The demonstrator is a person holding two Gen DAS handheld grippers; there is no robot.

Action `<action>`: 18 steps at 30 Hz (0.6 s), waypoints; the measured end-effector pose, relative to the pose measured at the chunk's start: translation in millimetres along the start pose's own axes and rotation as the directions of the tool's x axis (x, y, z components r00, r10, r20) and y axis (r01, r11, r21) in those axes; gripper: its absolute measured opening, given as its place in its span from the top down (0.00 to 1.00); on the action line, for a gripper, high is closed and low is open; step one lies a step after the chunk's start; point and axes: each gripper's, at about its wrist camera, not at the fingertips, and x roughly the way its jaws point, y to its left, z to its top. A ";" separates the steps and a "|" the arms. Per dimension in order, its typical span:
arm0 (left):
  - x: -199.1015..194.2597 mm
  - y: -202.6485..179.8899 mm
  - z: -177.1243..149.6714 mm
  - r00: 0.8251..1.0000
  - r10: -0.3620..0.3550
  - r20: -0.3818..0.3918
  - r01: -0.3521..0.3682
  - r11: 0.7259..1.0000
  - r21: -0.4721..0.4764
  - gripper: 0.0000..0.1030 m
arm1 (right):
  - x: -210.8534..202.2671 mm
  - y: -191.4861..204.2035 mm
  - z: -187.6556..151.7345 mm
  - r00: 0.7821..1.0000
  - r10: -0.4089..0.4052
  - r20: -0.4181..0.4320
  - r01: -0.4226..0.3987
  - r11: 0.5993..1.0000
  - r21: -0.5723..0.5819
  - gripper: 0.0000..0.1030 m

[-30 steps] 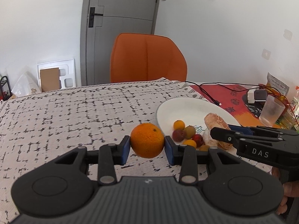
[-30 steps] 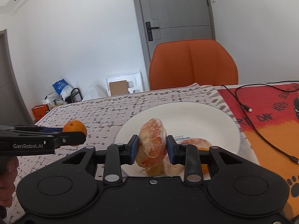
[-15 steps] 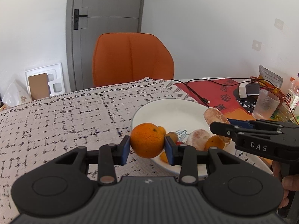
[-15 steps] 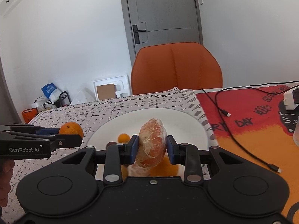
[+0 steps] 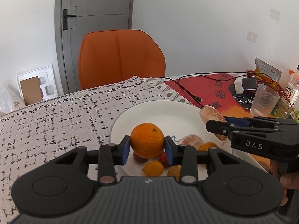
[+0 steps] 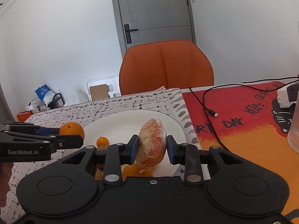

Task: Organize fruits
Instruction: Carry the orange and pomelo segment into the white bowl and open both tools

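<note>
- Two fruits are held in the air above the white plate point(image 5: 149, 110), one in each gripper.
- Nearest in the left wrist view, the left gripper point(image 5: 146, 147) has its blue fingers point(image 5: 125, 148) closed partway on a whole orange point(image 5: 147, 140): round, bright orange, with pebbled skin and a small dark stem scar near the top.
- Beside it, the right gripper point(image 6: 152, 147) clamps a peeled citrus fruit point(image 6: 152, 143) between its blue fingers point(image 6: 134, 149), which press on both flat sides; the fruit is pale pink-orange, netted with white pith, and stands on edge.
- Under both grippers, at the near edge of the plate, lie a second peeled fruit point(image 5: 192, 141), a small red fruit point(image 5: 163, 158) and several small orange ones point(image 5: 153, 169).
- Farther in, the plate is bare and rests on a black-and-white patterned cloth point(image 5: 56, 119) over the worktop.
- Right of the plate lies a red and orange mat point(image 6: 243, 123) with a black cable point(image 6: 205, 100) and a ribbed glass point(image 5: 264, 102).
- Beyond the worktop stands an orange chair point(image 5: 119, 57), then a grey door point(image 5: 97, 3).
</note>
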 end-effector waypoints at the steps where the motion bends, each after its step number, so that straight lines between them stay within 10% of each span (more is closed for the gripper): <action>1: 2.6 -2.0 0.8 1.000 -0.003 -0.002 0.003 1.000 0.003 0.63 | 0.7 -1.5 0.0 1.000 -0.001 0.000 0.001 1.000 0.001 0.70; 18: 11.1 -6.8 10.9 1.000 -0.007 0.016 0.008 1.000 -0.004 0.60 | 5.9 -7.8 1.1 1.000 -0.013 -0.007 0.014 1.000 0.015 0.70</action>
